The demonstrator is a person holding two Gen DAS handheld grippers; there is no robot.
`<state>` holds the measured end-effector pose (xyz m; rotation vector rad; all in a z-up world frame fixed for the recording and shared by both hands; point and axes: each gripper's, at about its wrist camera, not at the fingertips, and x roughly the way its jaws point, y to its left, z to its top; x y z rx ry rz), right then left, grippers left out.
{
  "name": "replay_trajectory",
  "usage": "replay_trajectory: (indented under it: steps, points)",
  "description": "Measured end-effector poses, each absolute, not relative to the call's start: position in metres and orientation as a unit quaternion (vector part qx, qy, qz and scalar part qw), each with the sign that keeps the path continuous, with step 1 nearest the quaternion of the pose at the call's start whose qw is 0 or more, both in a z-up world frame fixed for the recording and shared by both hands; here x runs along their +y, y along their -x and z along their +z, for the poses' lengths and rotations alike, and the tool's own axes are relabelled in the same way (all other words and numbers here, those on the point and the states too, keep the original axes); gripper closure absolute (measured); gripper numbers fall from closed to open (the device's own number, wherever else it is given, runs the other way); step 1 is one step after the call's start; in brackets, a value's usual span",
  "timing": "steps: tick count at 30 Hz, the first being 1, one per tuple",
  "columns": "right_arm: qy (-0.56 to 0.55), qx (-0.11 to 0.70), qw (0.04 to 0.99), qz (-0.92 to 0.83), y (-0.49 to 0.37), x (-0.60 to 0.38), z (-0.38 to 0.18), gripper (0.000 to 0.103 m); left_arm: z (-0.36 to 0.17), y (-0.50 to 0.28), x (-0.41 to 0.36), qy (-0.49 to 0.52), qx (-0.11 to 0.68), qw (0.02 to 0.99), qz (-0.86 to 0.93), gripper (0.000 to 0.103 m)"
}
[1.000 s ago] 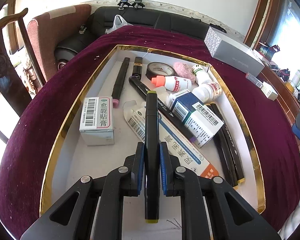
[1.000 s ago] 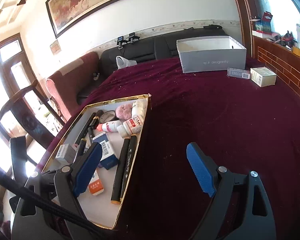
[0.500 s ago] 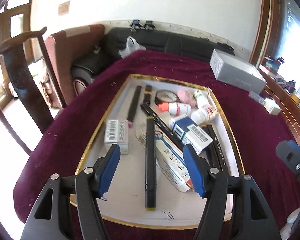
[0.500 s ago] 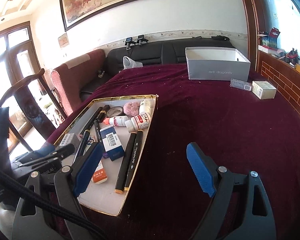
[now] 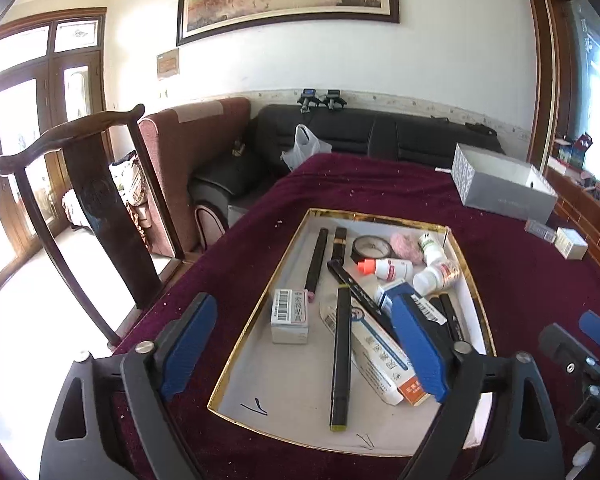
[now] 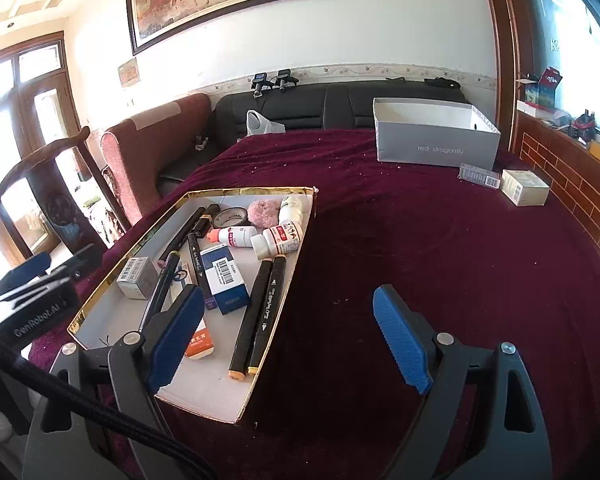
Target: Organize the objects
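A gold-rimmed white tray [image 5: 256, 344] [image 6: 284, 300] on a maroon cloth holds several black markers, small boxes, bottles, a tape roll and a pink puff. A black marker [image 5: 341, 356] [image 6: 162, 284] lies lengthwise in the tray. My left gripper [image 5: 304, 348] is open and empty, raised above the tray's near end. My right gripper [image 6: 288, 340] is open and empty, above the tray's right rim. Two black markers [image 6: 260, 312] lie side by side along that rim.
An open grey shoebox [image 6: 432, 136] [image 5: 500, 188] stands at the far right of the table, with two small boxes [image 6: 524, 186] beside it. A dark wooden chair [image 5: 92, 196] stands left of the table. A black sofa [image 5: 364, 132] is behind.
My left gripper opened, let go of the black marker in the tray, and drew back and up. My right gripper stayed open and shifted a little.
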<state>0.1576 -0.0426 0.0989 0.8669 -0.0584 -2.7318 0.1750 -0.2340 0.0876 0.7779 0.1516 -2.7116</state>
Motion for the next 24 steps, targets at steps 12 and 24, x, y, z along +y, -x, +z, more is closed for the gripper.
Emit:
replay_trajectory:
  steps: [12,24]
  points:
    - [-0.287,0.007,0.133,-0.949,-0.163,-0.051,0.100,0.016,0.105,-0.192,-0.253,-0.227,0.089,0.149,-0.958,0.003]
    - [-0.279,0.049,0.138,-0.949,-0.149,-0.064,0.114,0.016,0.111,-0.199,-0.241,-0.230,0.075,0.138,-0.960,0.001]
